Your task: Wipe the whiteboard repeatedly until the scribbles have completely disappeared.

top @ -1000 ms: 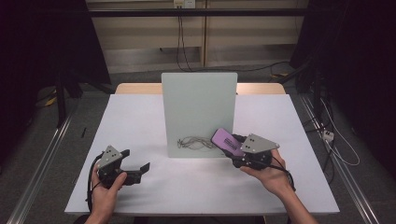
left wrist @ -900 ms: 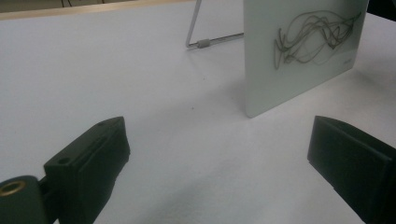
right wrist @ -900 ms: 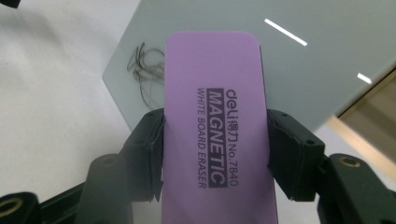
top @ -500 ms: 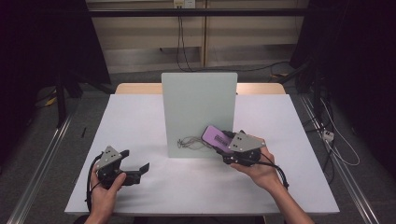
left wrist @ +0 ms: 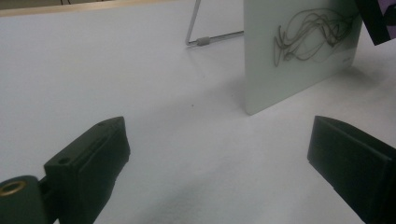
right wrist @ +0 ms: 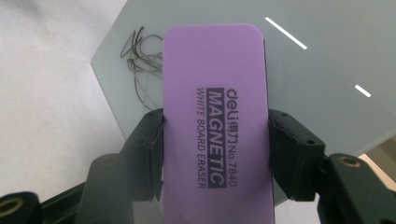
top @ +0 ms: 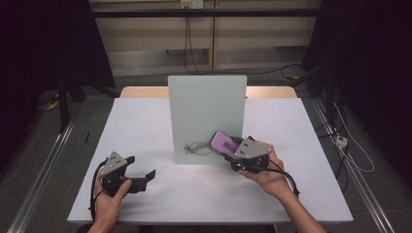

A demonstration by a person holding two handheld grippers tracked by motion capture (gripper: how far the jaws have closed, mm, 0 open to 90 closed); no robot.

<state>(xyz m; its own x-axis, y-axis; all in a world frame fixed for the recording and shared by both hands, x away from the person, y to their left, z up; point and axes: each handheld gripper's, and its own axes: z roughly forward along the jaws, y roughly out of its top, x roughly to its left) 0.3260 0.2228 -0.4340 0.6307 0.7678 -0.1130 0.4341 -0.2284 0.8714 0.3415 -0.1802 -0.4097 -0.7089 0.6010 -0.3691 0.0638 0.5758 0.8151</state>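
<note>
White table (top: 145, 126), dark room behind. Right gripper (top: 232, 149) clamped on purple eraser (top: 224, 143), now shifted toward 10 o'clock against the earlier frame, eraser up at the board (top: 206, 111) just right of the scribble (top: 198, 148). Wiping judged about to start. Left gripper (top: 145, 177) unmoved at 7 o'clock, jaws apart, holding nothing.

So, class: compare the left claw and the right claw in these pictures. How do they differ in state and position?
1. The left claw stands open with nothing between its jaws; the right claw is shut on the purple whiteboard eraser.
2. The left claw sits low over the white table, away from the upright whiteboard; the right claw holds its eraser at the board's lower part, beside the scribble.
Both are black, two-jawed and hand-held.
</note>
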